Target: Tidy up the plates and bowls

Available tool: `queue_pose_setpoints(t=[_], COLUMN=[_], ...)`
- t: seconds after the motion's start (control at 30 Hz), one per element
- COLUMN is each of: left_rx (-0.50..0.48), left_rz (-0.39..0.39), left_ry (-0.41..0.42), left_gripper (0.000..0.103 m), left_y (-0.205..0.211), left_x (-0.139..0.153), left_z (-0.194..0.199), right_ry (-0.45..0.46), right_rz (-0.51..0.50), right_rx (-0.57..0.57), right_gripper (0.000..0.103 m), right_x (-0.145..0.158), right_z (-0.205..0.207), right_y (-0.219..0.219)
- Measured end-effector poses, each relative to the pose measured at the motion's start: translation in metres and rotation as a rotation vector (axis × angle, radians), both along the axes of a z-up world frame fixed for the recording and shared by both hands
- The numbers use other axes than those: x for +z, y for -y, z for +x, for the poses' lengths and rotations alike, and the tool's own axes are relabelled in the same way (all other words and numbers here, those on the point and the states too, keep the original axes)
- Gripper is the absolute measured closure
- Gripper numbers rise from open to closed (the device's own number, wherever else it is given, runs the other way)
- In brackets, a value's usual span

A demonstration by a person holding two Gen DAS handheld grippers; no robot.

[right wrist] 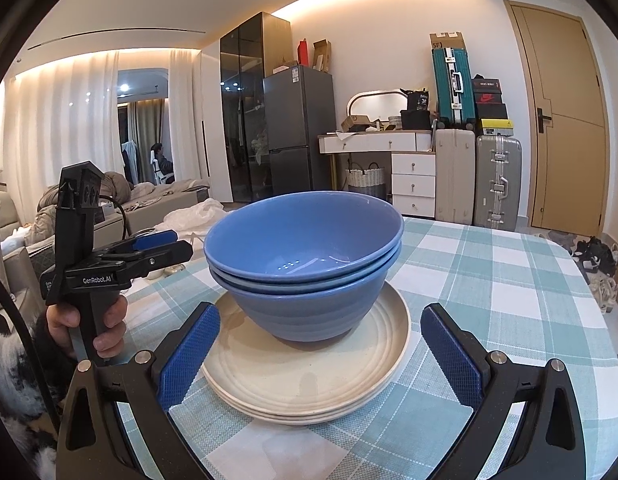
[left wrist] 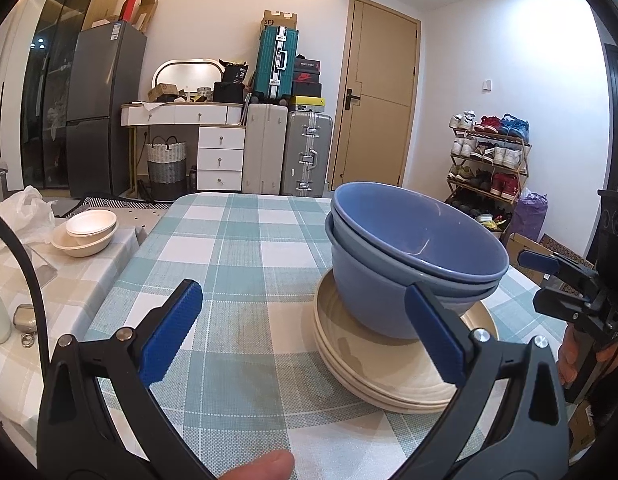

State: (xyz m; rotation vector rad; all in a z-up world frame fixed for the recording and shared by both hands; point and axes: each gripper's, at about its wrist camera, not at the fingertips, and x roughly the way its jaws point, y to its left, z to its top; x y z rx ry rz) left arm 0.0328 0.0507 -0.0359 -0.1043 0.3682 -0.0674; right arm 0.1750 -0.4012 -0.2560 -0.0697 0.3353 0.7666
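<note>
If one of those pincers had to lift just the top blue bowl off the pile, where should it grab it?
Probably at the rim. The top blue bowl sits nested in the bowls below, so only its thin upper edge is exposed. The right gripper faces the stack with jaws open; coming from above the near side, one finger inside and one outside the rim, looks most workable. The cream plates beneath block a low approach.

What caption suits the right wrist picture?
Open right gripper faces nested blue bowls stacked on cream plates.
</note>
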Motion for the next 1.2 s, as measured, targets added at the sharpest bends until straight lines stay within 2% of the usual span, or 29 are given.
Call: queue_pose_setpoints(t=[1.2], left_rx=[-0.006], left_rz=[0.017], left_ry=[0.008], left_gripper=[0.002], left_y=[0.0037], left_x=[-0.0046], left_z=[0.0036], right_ry=[0.003], right_rz=[-0.014], right_rx=[0.003], right_gripper=[0.001], right_x=[-0.0016], right_z=[-0.0012], right_y=[-0.0017])
